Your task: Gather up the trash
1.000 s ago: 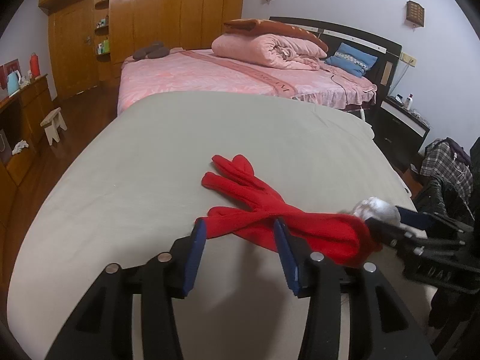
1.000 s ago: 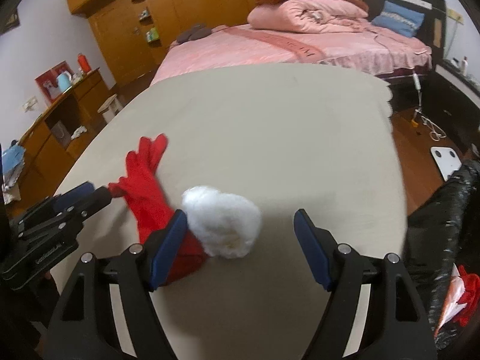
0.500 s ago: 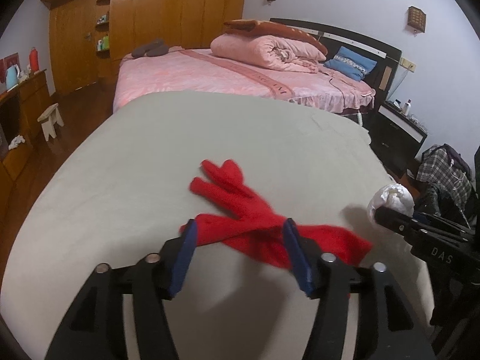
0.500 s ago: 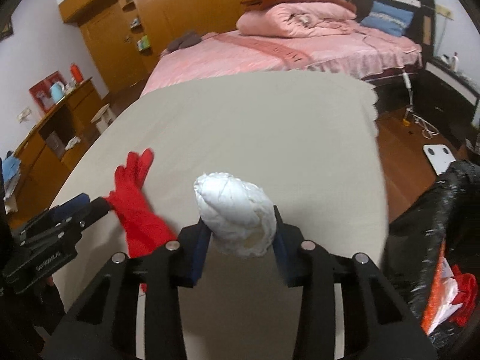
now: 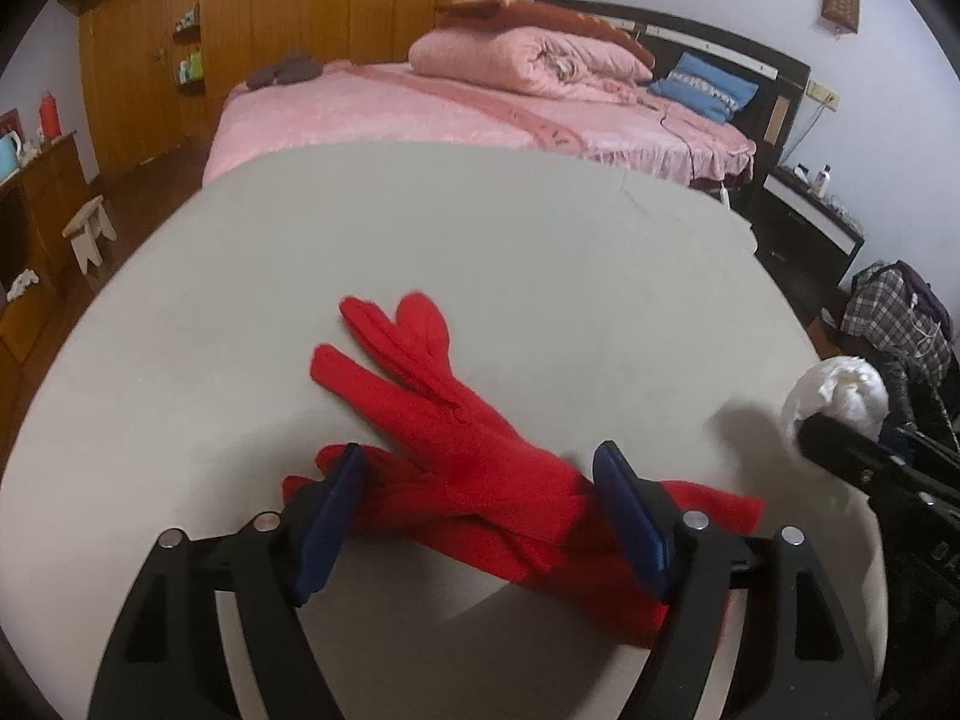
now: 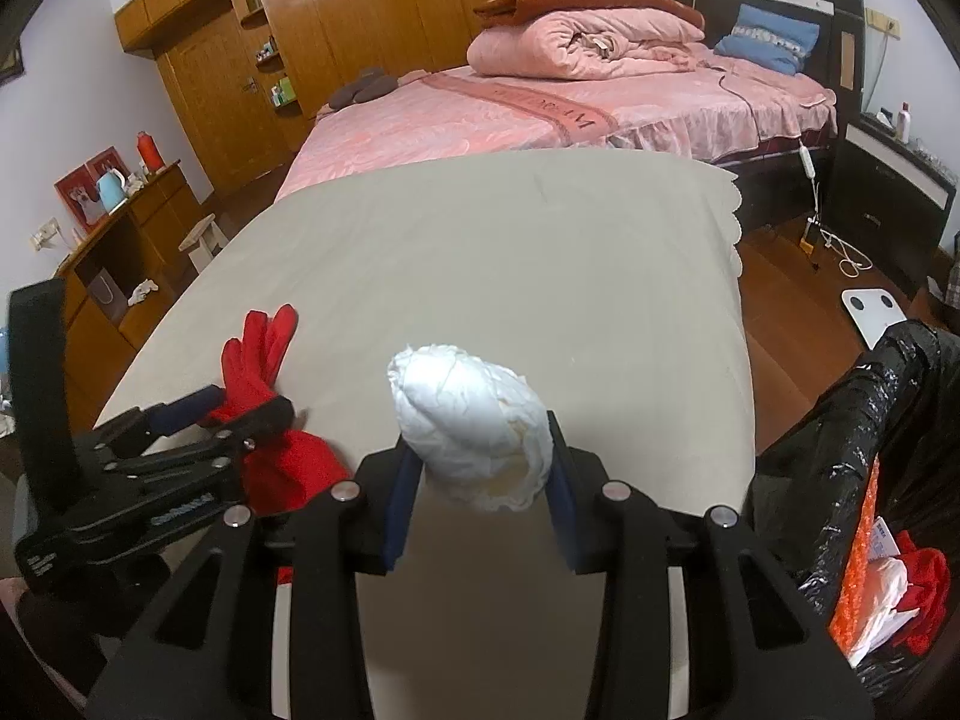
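A pair of red gloves [image 5: 456, 456] lies crossed on the beige table [image 5: 480, 240]. My left gripper [image 5: 480, 498] is open, its blue pads on either side of the gloves' cuffs. My right gripper [image 6: 480, 474] is shut on a crumpled white paper ball [image 6: 474, 426] and holds it above the table. The ball shows at the right edge of the left wrist view [image 5: 840, 396]. The left gripper [image 6: 234, 405] and the gloves [image 6: 258, 354] show at the left of the right wrist view. A black trash bag [image 6: 870, 450] with red and white scraps inside stands at the table's right.
A pink bed [image 6: 540, 114] with a rolled quilt stands beyond the table. A wooden wardrobe [image 6: 360, 18] lines the back wall. A dresser [image 6: 120, 240] and a small stool [image 6: 204, 237] are on the left. A white scale [image 6: 873, 312] lies on the floor at the right.
My right gripper closed on the white paper ball and lifted it off the table. My left gripper moved forward so its open pads straddle the gloves.
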